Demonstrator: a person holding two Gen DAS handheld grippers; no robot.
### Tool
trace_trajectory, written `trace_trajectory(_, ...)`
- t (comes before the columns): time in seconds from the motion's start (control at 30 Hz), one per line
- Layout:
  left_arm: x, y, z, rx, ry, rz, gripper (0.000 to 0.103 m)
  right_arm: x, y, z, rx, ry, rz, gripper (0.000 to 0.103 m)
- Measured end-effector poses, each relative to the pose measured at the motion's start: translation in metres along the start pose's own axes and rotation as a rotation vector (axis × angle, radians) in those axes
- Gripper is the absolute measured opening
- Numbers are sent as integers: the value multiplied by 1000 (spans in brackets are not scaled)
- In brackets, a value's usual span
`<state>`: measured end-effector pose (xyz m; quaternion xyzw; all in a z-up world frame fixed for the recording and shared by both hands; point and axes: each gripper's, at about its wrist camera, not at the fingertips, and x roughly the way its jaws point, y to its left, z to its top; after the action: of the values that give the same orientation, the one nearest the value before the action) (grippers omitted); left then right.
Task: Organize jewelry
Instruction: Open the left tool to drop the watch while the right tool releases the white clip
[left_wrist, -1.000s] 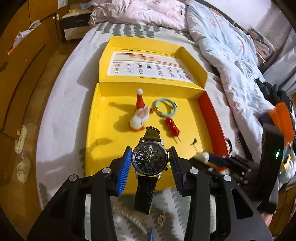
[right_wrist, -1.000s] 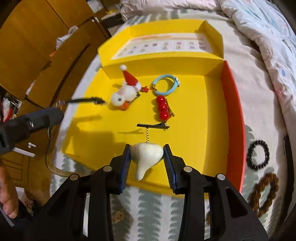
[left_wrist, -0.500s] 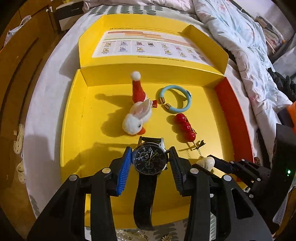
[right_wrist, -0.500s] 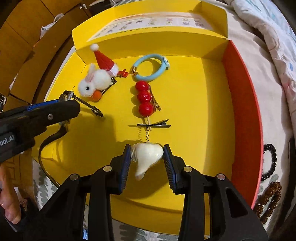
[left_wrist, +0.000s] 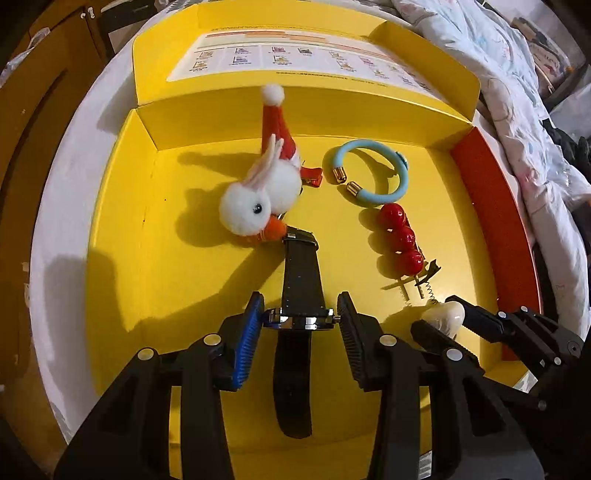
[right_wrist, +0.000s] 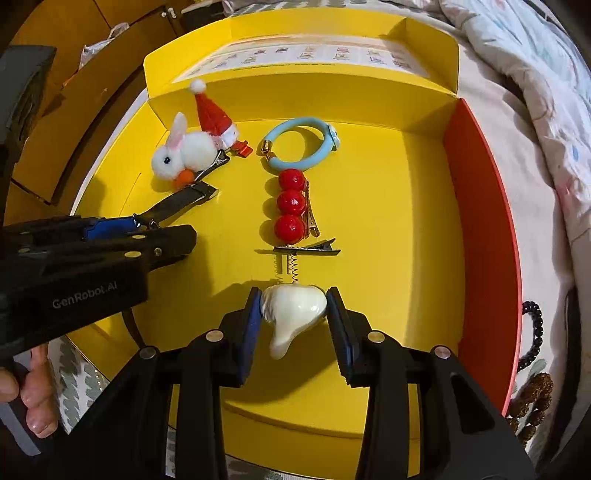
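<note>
Watch (left_wrist: 301, 321) case sits pinched between the left gripper (left_wrist: 300, 325) pads at the bottom centre of the left view, its black strap running up the frame until the buckle end lies just beside the plush rabbit clip (left_wrist: 264, 199). At the bottom centre of the right view, the right gripper (right_wrist: 293, 314) pinches the white shell clip (right_wrist: 293, 308), low over the yellow box (right_wrist: 388, 221) floor; whether it touches down I cannot tell. Above it lie the red bead clip (right_wrist: 291, 203), then the blue bangle (right_wrist: 301, 142) near the back wall. Four pieces seem placed or nearly so, with both held ones awaiting release. At the right edge, outside the red wall, a dark bead bracelet (right_wrist: 532, 332) and a brown bead strand (right_wrist: 532, 402) lie on the bedding, probably left to collect.
</note>
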<state>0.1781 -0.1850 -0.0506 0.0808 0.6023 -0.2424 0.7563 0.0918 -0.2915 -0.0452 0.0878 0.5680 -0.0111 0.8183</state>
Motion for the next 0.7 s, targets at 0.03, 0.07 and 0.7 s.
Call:
trace_trajectory(0.03, -2, 0, 0, 3, -3, 6, 42, 0, 0, 0, -4, 2, -2, 40)
trace_trajectory(0.07, -3, 0, -1, 3, -4, 5, 42, 2, 3, 3, -6, 5, -6, 40)
trace_trajectory(0.7, -96, 6, -60, 3, -201, -8, 64, -69, -29, -19, 85, -169, 93, 59)
